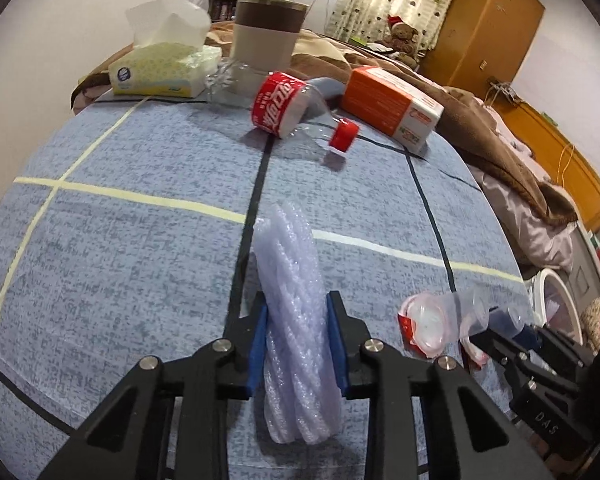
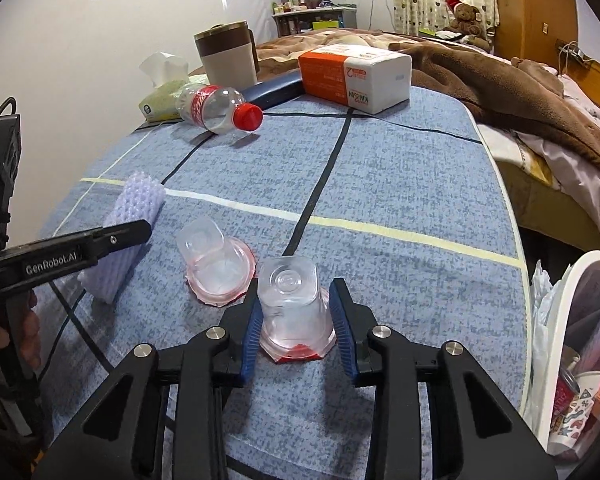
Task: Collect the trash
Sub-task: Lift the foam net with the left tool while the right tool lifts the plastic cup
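A: Where is the trash, and how is it held?

B: A foam net sleeve [image 1: 296, 320] is clenched upright in the left tongs [image 1: 297, 346] above the blue-clothed counter [image 1: 140, 240]. An upturned clear jelly cup [image 2: 290, 304] is pinched at its sides by the right tongs [image 2: 296, 328].

A: How is each expected to handle?

B: The sleeve is judged soft and very light, so it can be squeezed anywhere. The cup looks thin and slick; its narrower body, above the flared rim, is best gripped gently.
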The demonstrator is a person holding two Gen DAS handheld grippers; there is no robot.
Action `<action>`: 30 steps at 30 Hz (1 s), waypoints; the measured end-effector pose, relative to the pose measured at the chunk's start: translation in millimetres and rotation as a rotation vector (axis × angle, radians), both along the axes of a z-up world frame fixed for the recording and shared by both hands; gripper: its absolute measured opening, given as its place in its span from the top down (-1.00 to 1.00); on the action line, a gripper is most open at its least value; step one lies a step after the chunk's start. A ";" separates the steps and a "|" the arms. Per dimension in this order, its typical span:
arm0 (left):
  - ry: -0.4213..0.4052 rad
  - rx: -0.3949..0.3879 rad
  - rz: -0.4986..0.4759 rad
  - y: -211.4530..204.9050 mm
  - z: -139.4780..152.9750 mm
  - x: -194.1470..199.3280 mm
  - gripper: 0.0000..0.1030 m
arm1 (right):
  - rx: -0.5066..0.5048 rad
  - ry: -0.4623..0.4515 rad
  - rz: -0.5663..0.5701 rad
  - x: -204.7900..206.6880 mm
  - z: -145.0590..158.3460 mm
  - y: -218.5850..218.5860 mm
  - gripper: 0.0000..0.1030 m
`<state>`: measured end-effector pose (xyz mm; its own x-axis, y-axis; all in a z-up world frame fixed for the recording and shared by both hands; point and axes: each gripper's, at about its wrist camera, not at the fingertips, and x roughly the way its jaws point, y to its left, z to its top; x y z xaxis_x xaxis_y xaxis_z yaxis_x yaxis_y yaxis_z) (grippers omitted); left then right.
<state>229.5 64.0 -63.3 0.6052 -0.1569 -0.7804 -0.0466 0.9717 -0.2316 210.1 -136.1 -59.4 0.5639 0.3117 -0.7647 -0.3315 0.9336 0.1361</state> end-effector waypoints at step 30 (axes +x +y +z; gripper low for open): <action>-0.130 0.035 -0.085 -27.1 45.9 -43.7 0.44 | 0.056 -0.100 -0.070 -21.6 33.5 -22.5 0.41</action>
